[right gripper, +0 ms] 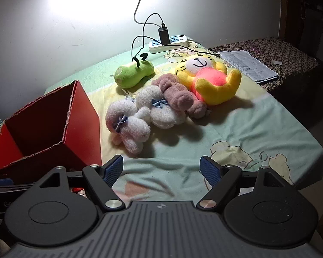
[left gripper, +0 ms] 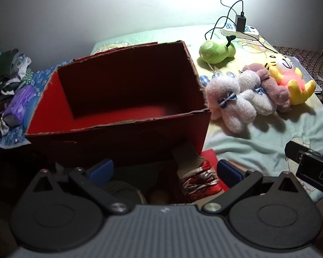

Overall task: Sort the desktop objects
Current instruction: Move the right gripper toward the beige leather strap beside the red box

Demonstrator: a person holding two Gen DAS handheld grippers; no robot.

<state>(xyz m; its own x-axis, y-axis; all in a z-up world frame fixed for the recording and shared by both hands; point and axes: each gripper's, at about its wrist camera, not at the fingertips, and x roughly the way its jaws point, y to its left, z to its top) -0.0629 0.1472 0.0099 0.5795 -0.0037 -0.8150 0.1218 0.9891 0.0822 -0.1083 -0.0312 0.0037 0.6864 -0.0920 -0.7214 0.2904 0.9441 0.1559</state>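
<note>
The right gripper (right gripper: 161,169), jaws wide apart and empty, sits nearer the white plush bear (right gripper: 127,126), which lies just ahead and slightly left, right of the empty red box (right gripper: 84,116), while the left gripper (left gripper: 164,169), equally spread, faces that box.

The red box's (left gripper: 122,99) near wall hides part of its floor, and in the right wrist view the box runs off the left edge. Below it, in shadow between the left tool's (left gripper: 163,169) fingers, sits a red-and-white patterned thing (left gripper: 199,180) — too dark and blurred to name. The brown plush (right gripper: 178,96) lies half buried between the white plush and the yellow tiger (right gripper: 208,77). Print on the papers (right gripper: 247,64) is too small to read — likewise the clothes pile (left gripper: 8,73), cut by the frame's left edge.
</note>
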